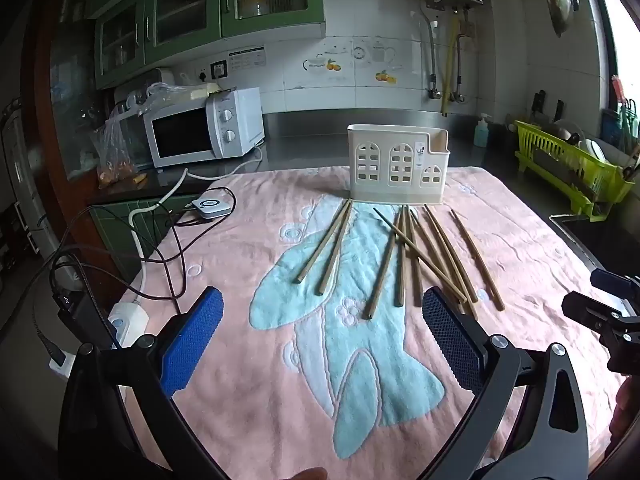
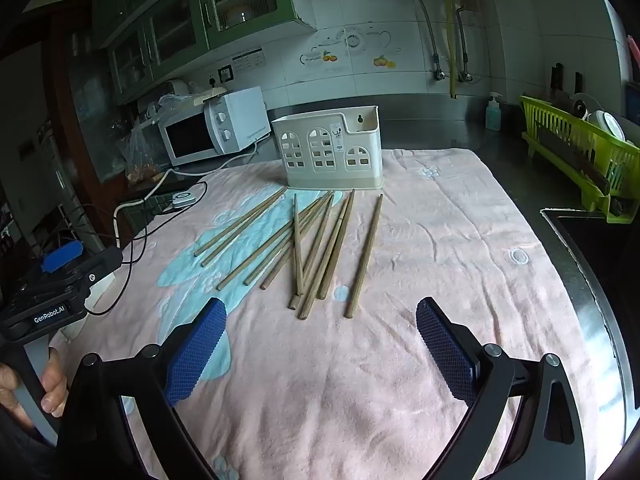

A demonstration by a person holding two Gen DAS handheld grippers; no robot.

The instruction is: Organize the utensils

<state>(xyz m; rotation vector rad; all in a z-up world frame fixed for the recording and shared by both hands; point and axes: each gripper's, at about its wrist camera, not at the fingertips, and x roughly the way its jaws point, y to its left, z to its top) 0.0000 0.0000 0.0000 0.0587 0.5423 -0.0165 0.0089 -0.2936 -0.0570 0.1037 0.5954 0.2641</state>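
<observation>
Ten chopsticks (image 2: 298,246), one holder (image 2: 330,148)

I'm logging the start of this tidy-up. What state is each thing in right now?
left tool: open, empty, above the towel.
right tool: open, empty.
chopsticks: lying loose on the towel, several crossing, none in the holder.
utensil holder: upright, apparently empty.
pink towel: spread flat, slightly wrinkled.
microwave: door shut.
dish rack: holds dishes.

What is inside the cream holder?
Nothing sticks out of the holder; its window cut-outs show no chopsticks, which all lie on the towel. Its floor is hidden by the walls.
</observation>
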